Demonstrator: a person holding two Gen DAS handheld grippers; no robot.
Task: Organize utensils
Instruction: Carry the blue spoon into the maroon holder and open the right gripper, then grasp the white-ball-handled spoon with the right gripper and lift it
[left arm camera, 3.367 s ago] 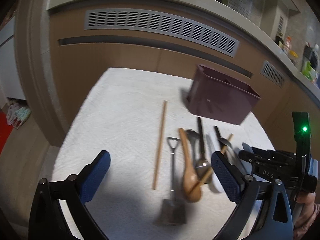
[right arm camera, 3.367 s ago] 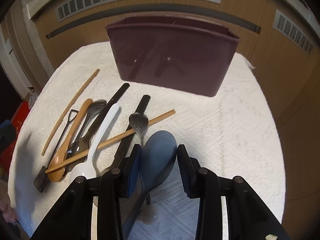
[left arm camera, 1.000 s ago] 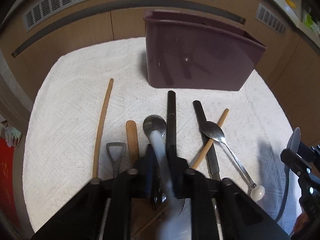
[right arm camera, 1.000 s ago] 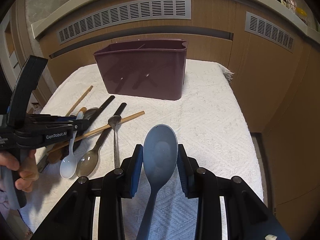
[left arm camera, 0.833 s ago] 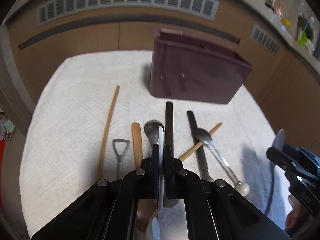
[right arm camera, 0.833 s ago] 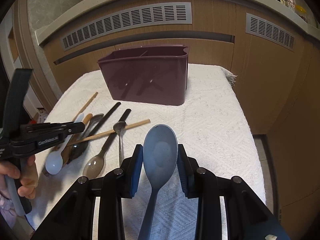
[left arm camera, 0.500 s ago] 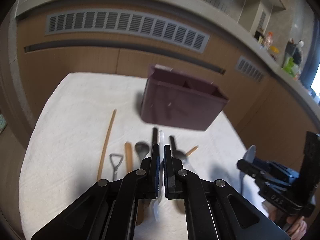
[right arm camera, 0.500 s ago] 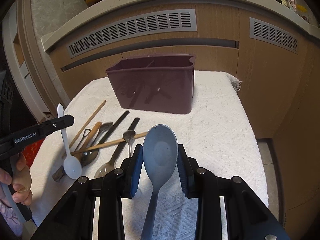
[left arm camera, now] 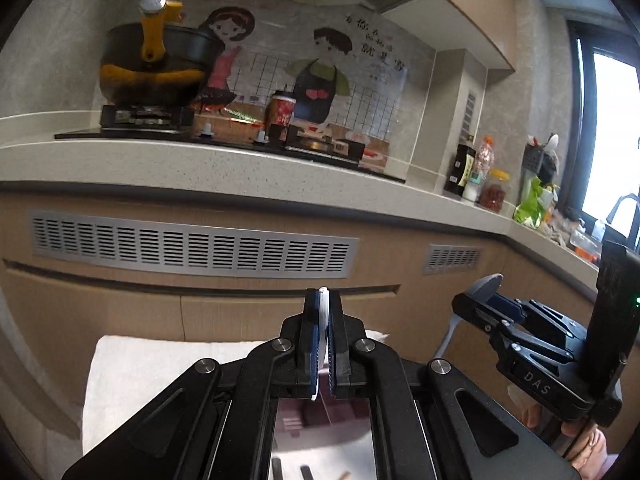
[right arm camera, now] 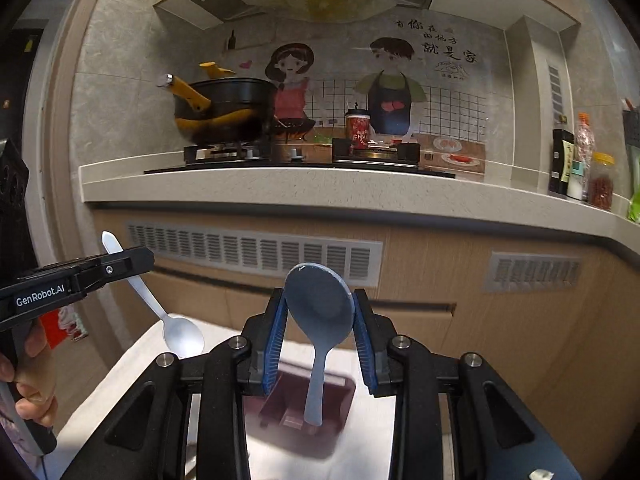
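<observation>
Right now both grippers are held up above the table, each carrying one utensil. The left gripper [left arm camera: 323, 344] has its pads pressed together on the handle of a white spoon [right arm camera: 182, 334]; seen from the right wrist, that spoon hangs bowl-down from the jaws, its handle tip poking out above them. The right gripper [right arm camera: 319, 340] pinches a blue-grey rice paddle [right arm camera: 319, 308] by the edges of its broad blade, with the handle dangling downward, its end in line with the dark maroon utensil holder [right arm camera: 344, 400] below.

That holder stands on the white towel [left arm camera: 132, 368] covering the table, and both wrist views look down into its open top. I can make out dividers inside, though not how many compartments there are. A few utensils show at the bottom edge of the left wrist view, so the sorting is only partly done.

To my eye, the step in hand is carrying both pieces over to the holder. Next comes lowering each one until its hanging end is inside a compartment, then spreading the jaws. The spoon hangs at a slant, so it may catch the rim unless it is lined up first.
</observation>
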